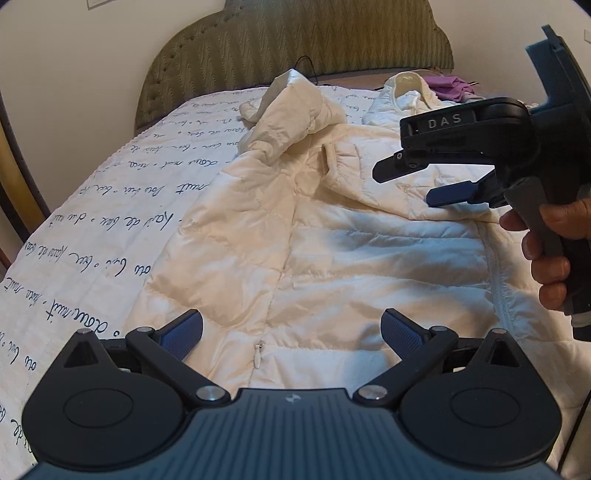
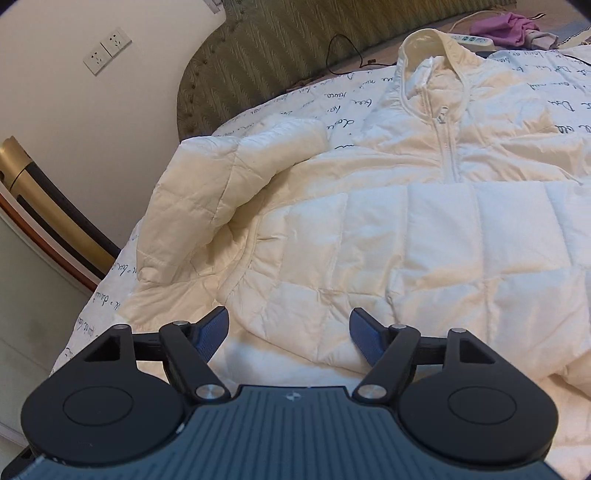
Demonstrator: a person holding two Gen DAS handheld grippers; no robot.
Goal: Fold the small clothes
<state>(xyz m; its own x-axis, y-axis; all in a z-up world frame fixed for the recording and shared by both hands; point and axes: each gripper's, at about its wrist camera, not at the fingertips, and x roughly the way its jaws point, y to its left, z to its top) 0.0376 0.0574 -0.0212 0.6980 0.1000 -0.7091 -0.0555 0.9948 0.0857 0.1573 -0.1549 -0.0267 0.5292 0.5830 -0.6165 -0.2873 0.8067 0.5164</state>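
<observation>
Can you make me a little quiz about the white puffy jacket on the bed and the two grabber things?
1. True or false: the white puffy jacket lies on the bed cover with handwriting printed on it.
2. What colour is the cloth lying near the headboard?
A. purple
B. green
C. orange
3. Fill in: both the left gripper and the right gripper have their jaws ____, with nothing held.

Key
1. True.
2. A, purple.
3. Open. The right gripper, seen from the side in the left wrist view, also holds nothing between its fingers.
</observation>
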